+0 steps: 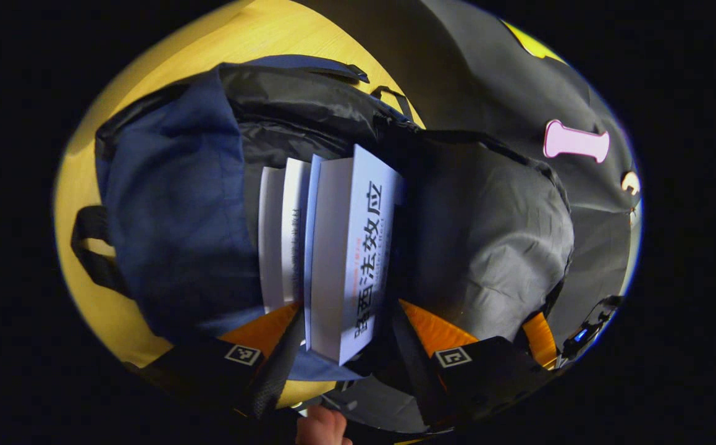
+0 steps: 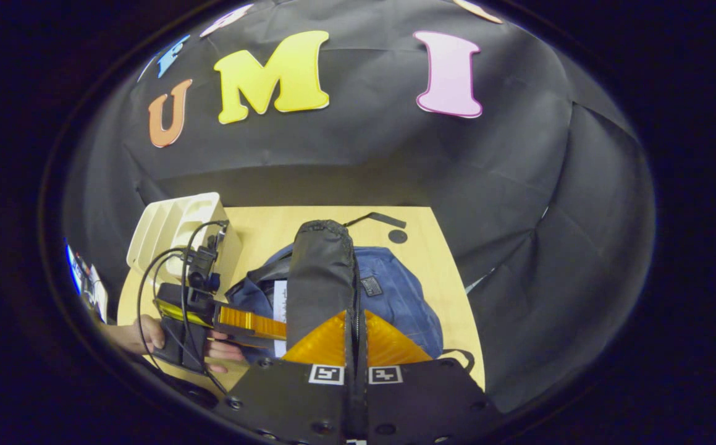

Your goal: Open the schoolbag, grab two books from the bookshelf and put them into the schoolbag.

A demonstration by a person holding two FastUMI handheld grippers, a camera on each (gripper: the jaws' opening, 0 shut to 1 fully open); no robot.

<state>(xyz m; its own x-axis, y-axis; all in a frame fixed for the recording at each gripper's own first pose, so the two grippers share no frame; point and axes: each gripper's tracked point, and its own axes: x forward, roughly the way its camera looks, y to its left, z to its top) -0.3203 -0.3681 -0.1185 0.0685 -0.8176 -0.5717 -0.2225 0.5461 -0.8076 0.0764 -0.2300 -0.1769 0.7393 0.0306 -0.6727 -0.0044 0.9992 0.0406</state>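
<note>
Risky spot tbh: right tongs point(image 2: 355, 346) clenched on the schoolbag point(image 1: 172, 204) flap point(image 2: 320, 272), left tongs point(image 1: 348, 346) spread loose around two books point(image 1: 333, 247) poking out of the schoolbag's mouth on the desk point(image 2: 432, 259), so could snag or tip back out if flap slips.

Recording booth: black cloth wall point(image 2: 358, 154), wooden table point(image 2: 432, 259).

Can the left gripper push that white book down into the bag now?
Probably yes. The left gripper has its jaws apart on either side of the white book, and the schoolbag mouth is held open around it.
</note>
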